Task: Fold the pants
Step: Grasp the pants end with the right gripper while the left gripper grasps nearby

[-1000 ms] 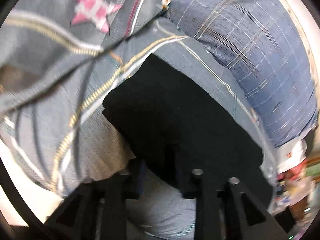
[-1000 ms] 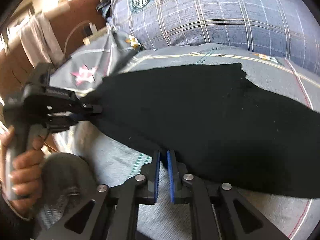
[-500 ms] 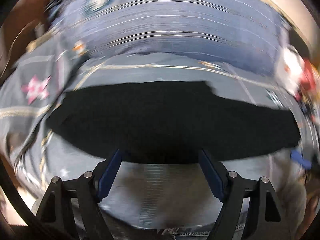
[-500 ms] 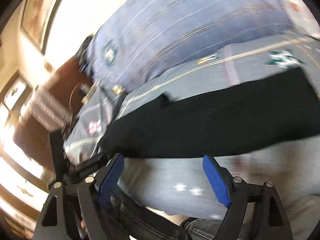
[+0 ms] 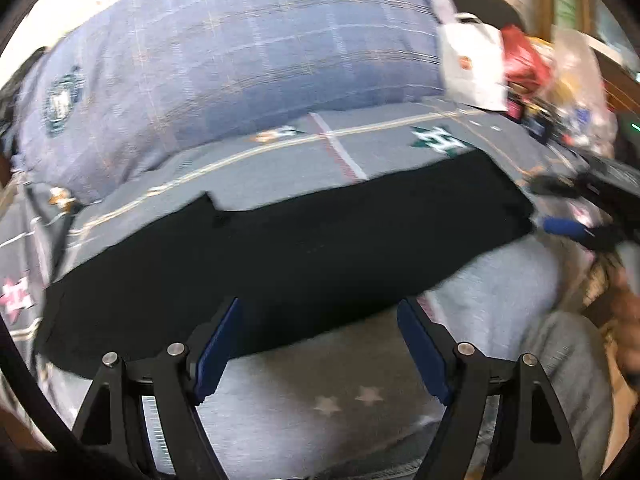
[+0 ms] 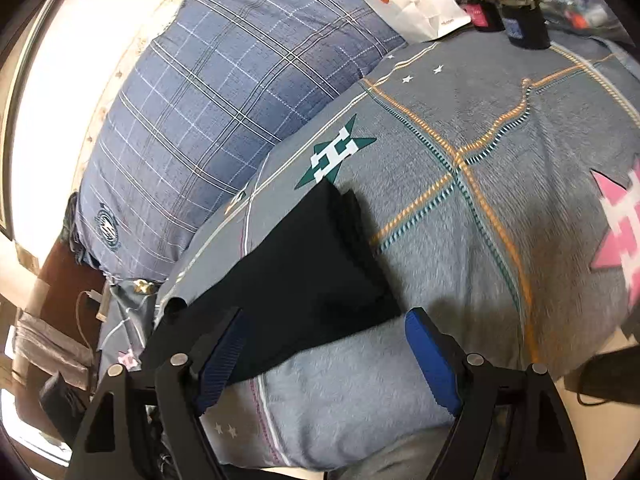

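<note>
The black pants (image 5: 280,256) lie flat in a long strip across the grey patterned bedspread (image 5: 392,152). My left gripper (image 5: 320,344) is open and empty, just off the near edge of the pants at their middle. My right gripper (image 6: 328,356) is open and empty, over the near corner of one end of the pants (image 6: 304,276). The right gripper also shows at the right of the left wrist view (image 5: 568,216), beside that end of the pants.
A large blue plaid pillow (image 5: 240,64) lies along the far side of the bed. A white paper bag (image 6: 416,4) and several cluttered items (image 5: 552,76) sit at the far right. A cable and small things (image 6: 92,300) lie off the left end.
Both grippers were shut on the near edge of the pants a second ago. They have opened, let go and swung apart; the pants now lie flat on the bedspread.
</note>
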### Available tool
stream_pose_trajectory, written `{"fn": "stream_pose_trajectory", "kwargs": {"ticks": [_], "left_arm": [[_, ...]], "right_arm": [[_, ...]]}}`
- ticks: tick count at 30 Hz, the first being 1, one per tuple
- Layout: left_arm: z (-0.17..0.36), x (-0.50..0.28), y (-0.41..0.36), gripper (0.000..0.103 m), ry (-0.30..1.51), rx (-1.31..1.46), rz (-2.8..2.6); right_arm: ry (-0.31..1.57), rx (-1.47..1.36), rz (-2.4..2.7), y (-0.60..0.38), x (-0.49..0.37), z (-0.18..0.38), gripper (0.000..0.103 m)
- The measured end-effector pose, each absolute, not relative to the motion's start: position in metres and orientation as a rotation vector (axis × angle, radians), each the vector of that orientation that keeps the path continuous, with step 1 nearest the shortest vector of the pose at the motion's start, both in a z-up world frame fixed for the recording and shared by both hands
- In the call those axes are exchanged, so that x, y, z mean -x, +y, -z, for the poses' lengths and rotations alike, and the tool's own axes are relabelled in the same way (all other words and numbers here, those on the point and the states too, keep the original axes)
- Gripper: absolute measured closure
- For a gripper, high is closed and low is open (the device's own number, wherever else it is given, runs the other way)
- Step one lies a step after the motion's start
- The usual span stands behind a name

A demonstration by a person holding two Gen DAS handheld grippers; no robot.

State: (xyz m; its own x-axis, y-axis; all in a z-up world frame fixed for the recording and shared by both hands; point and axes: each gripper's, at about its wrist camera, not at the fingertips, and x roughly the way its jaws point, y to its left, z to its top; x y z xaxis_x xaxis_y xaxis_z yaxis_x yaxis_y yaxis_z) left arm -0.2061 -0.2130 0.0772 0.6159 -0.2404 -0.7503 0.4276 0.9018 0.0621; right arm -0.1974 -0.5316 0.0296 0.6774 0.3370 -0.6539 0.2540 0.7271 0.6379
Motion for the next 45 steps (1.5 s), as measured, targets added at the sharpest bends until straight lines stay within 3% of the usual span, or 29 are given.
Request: {"fn": "stream_pose_trajectory", "kwargs": {"ticks": [1,3,5,6,10,16,24,27,29,30,33,35,36,42,45], "left_arm": [[-0.076,0.207,-0.217,0.023,0.835,-0.245,0.404],[-0.073,0.207,-0.223,0.023,0.854,-0.255,0.418],[-0.071,0.208,-0.233,0.023,0.854,-0.29,0.424],[-0.071,0.21,-0.238,0.023,0.844,-0.312,0.436],[-0.073,0.221,-0.272,0.023,0.771,-0.427,0.539],[-0.045,0.225,-0.351,0.023,0.692,-0.723,0.594],[-0.041,0.206,-0.384,0.027,0.687,-0.662,0.655],[-0.041,0.211,-0.398,0.053,0.649,-0.691,0.685],[-0.044,0.209,-0.399,0.078,0.659,-0.668,0.682],[-0.046,0.205,-0.395,0.082,0.671,-0.639,0.673],[-0.054,0.19,-0.37,0.089,0.76,-0.467,0.721],[-0.06,0.178,-0.351,0.089,0.832,-0.326,0.744],[-0.062,0.176,-0.345,0.089,0.855,-0.275,0.749],[-0.062,0.171,-0.336,0.09,0.896,-0.164,0.757],[-0.068,0.174,-0.331,0.09,0.906,-0.131,0.766]], "right_arm": [[0.859,-0.783,-0.056,-0.535,0.192,-0.027,0.021],[0.897,-0.815,-0.077,-0.541,0.178,-0.015,0.036],[0.926,-0.871,-0.086,-0.545,0.17,-0.001,0.073],[0.922,-0.886,-0.083,-0.547,0.169,0.005,0.079],[0.835,-0.977,-0.101,-0.556,0.183,0.017,0.085],[0.8,-1.025,-0.15,-0.565,0.189,0.021,0.084],[0.698,-1.301,-0.318,-0.59,0.204,0.055,0.082],[0.691,-1.323,-0.325,-0.59,0.205,0.057,0.082],[0.693,-1.305,-0.311,-0.589,0.205,0.054,0.081],[0.691,-1.292,-0.308,-0.588,0.206,0.051,0.079],[0.666,-1.245,-0.299,-0.586,0.208,0.036,0.051],[0.68,-1.151,-0.262,-0.583,0.205,0.021,0.024],[0.731,-1.089,-0.231,-0.578,0.199,0.014,0.022],[0.844,-1.113,-0.308,-0.569,0.152,0.015,0.024],[0.894,-1.106,-0.317,-0.56,0.13,0.019,0.047]]}}
